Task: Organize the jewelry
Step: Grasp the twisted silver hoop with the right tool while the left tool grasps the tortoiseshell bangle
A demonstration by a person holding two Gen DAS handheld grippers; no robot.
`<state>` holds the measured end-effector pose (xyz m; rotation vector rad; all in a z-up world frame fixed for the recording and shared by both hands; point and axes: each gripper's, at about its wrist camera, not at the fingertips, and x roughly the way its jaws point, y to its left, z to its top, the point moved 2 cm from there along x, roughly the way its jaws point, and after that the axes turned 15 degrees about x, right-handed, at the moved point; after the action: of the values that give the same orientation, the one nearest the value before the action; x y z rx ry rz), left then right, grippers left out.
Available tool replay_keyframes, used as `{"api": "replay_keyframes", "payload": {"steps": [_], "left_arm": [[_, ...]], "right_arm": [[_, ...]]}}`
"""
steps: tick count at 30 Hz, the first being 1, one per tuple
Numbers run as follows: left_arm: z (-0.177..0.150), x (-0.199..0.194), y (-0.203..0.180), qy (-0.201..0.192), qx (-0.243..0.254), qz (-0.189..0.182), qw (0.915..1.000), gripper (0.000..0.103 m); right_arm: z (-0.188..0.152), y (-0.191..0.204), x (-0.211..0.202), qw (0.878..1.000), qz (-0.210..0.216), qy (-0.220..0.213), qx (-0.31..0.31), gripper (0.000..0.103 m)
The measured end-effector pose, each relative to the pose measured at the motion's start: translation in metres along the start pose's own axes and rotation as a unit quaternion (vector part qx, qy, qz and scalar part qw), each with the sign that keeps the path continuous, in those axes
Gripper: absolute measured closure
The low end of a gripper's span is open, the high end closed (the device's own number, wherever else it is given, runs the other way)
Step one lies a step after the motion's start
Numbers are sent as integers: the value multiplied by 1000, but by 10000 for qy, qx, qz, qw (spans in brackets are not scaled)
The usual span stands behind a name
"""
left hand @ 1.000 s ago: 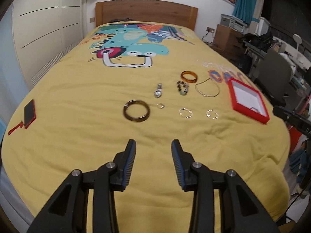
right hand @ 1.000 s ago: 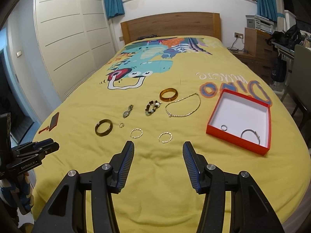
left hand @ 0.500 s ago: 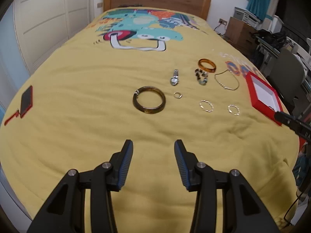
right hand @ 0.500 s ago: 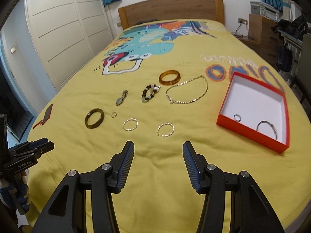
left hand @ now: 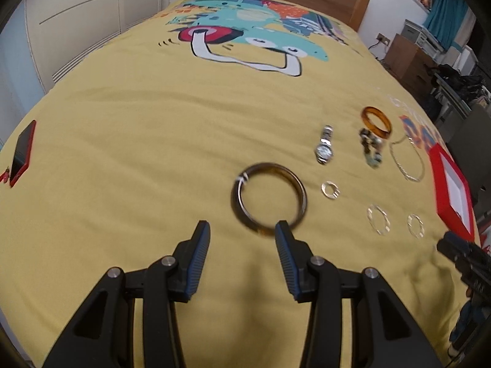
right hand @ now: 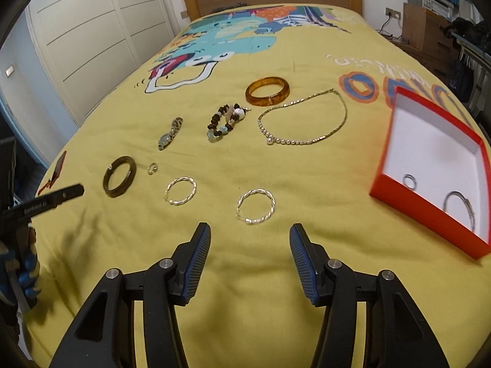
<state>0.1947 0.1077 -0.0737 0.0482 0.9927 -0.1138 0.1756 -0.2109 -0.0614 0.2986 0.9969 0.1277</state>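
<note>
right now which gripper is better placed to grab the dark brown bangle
Left. The dark brown bangle lies just past the open left gripper, its near edge by one fingertip. The right gripper sits nearer a twisted silver hoop, with the bangle far off to its side.

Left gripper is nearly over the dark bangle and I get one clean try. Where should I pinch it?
Probably the near rim of the dark bangle, from above. It lies flat on the bedspread, so only its thin band can be pinched: one finger inside the hole, one outside. The left gripper is open and empty, offset to the bangle's left, so shift it right first.
</note>
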Motion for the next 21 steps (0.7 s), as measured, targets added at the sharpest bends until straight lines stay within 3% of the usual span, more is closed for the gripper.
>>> {"api": "replay_keyframes", "payload": {"steps": [12,14,17,21], "left_arm": [[11,57,7,383,-156,86,9991,62],[12,59,5,378,-117,99,9992,69],[13,62,4,404,-82,141,9991,82],[13,62,1,412,-58,147,9990,94]], "right_arm": [[13,0,59,9992,-167,321,-141,48],[12,0,65,9990,-206,347,-183,51],[10,0,68,9988,-236,347,-239,63],[9,-2,67,9988,-208,343,-275,64]]}}
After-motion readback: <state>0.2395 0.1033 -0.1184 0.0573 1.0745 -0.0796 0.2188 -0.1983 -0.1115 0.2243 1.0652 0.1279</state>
